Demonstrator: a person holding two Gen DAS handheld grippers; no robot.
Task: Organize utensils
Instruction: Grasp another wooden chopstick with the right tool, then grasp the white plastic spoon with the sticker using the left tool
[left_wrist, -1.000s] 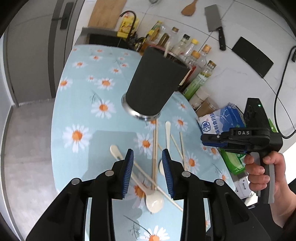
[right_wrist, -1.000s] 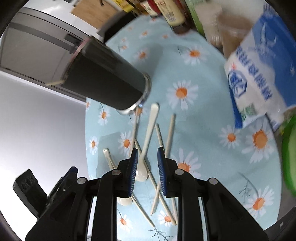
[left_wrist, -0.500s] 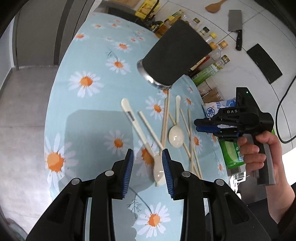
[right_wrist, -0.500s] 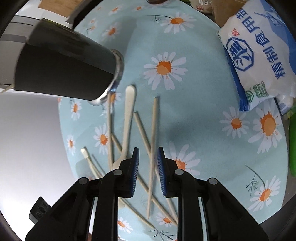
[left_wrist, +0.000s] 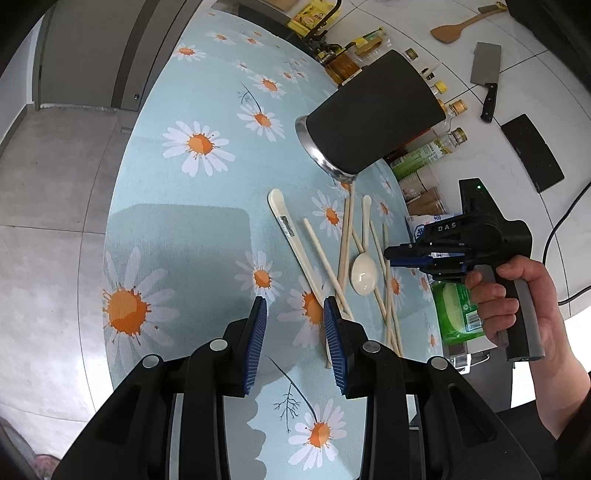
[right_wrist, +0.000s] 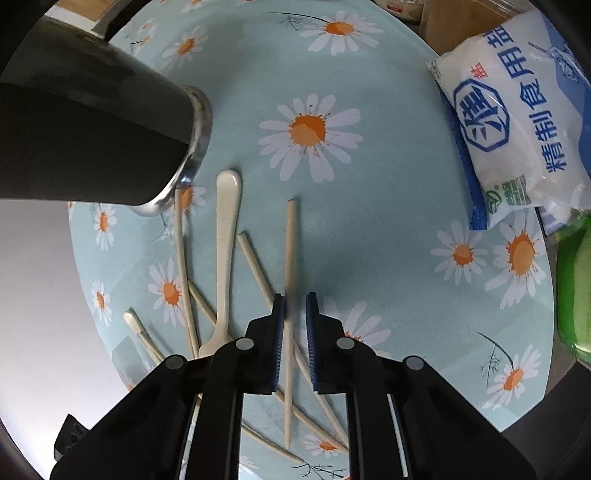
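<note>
The right tongs (right_wrist: 295, 314) were set narrowly apart astride a chopstick (right_wrist: 290, 240) lying on the bench (right_wrist: 388, 229); nothing was gripped. The left tongs (left_wrist: 295, 325) were held apart, empty. Crossed neighbouring sticks could be dragged along.

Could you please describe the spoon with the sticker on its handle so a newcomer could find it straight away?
Start at the tall black utensil holder on the daisy tablecloth. In front of its base lies a scatter of chopsticks and two cream spoons; the wanted spoon is the leftmost, and only its handle carries a small silvery label.
</note>
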